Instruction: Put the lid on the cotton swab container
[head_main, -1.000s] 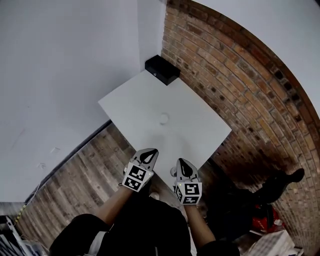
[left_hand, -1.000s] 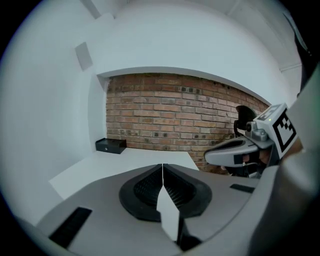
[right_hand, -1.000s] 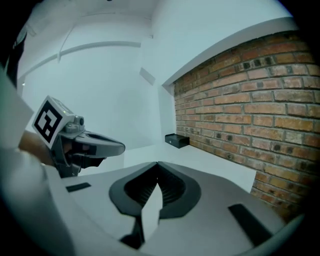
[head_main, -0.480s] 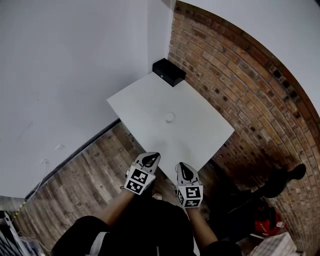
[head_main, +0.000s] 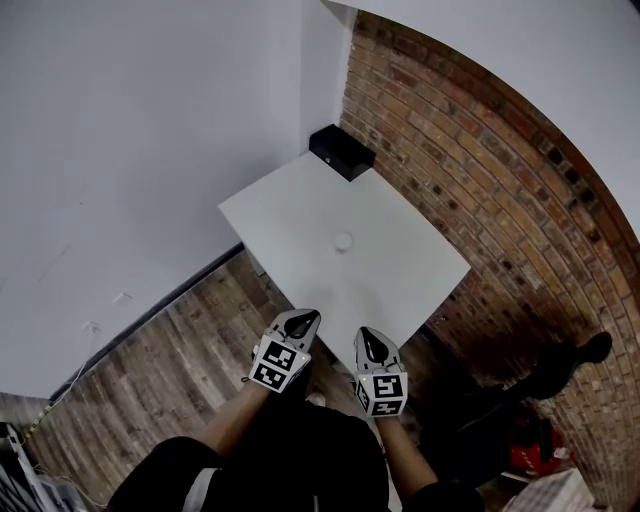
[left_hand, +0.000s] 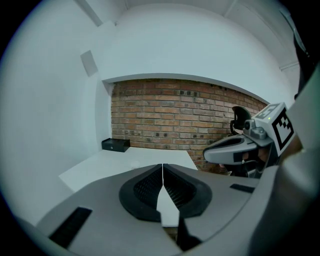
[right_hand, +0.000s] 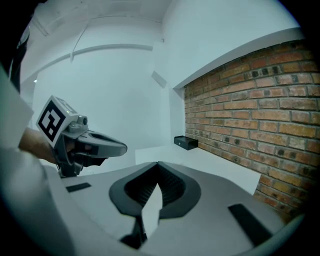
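Two claws are all I am carrying, and both are clenched on nothing: my left gripper (head_main: 302, 320) is pressing its jaws flat together, and my right gripper (head_main: 368, 342) is doing the same just beside it. I am holding them side by side, tilted slightly down, at the near corner of the white table (head_main: 400, 270), with the wooden floor (head_main: 170, 370) lying below. Further out, near the middle of the tabletop and well apart from both claws, a small round white container (head_main: 343, 241) is sitting — too small for me to tell whether its lid is on. Beyond it a black box (head_main: 341, 152) is resting at the far corner, where the brick wall (head_main: 480, 170) is meeting the white wall (head_main: 150, 120).
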